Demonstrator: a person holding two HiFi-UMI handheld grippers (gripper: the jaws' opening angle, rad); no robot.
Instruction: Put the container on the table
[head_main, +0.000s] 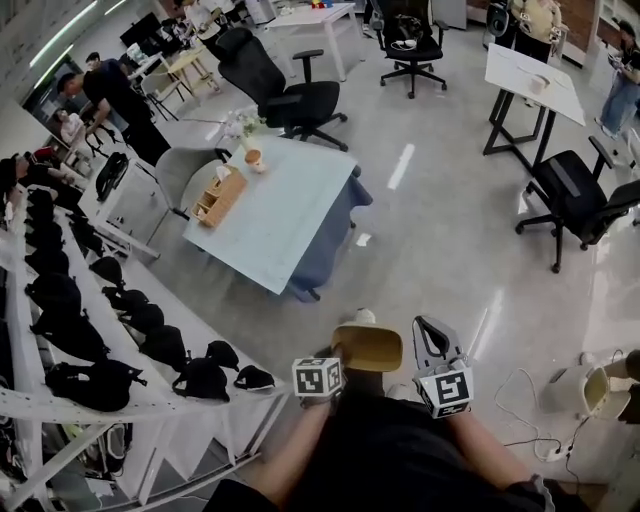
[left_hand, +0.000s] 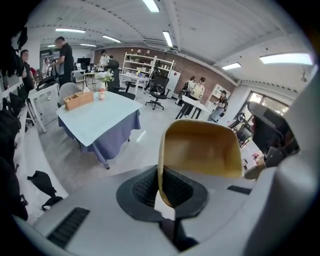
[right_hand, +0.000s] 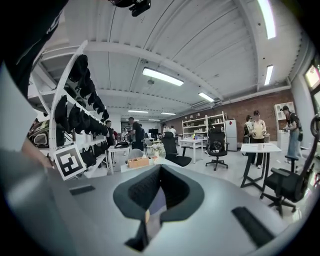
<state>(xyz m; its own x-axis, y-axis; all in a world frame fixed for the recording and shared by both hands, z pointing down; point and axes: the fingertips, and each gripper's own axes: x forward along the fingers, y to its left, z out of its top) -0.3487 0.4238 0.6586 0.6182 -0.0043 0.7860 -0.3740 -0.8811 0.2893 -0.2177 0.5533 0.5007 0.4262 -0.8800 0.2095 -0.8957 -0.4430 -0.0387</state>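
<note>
The table (head_main: 280, 215) stood on the floor, well ahead of us. The yellow container (head_main: 368, 347) was up in the air. Our left gripper (left_hand: 166, 189) pinched its wall. Our right gripper (head_main: 434, 335) was closed and empty, just beside it.

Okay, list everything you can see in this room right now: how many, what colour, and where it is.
tan plastic container: one, tan, held by its wall in the left gripper
table with a pale blue top: one, pale blue over a dark blue cloth, mid-room
wooden box: one, light wood, on the table's rack-side edge
black office chairs: at least three, black, around the room
white rack: one, white, along the left
black caps: many, black, on the rack
white desk: one, white, upper right
left gripper: shut on the container
right gripper: jaws together, empty
</note>
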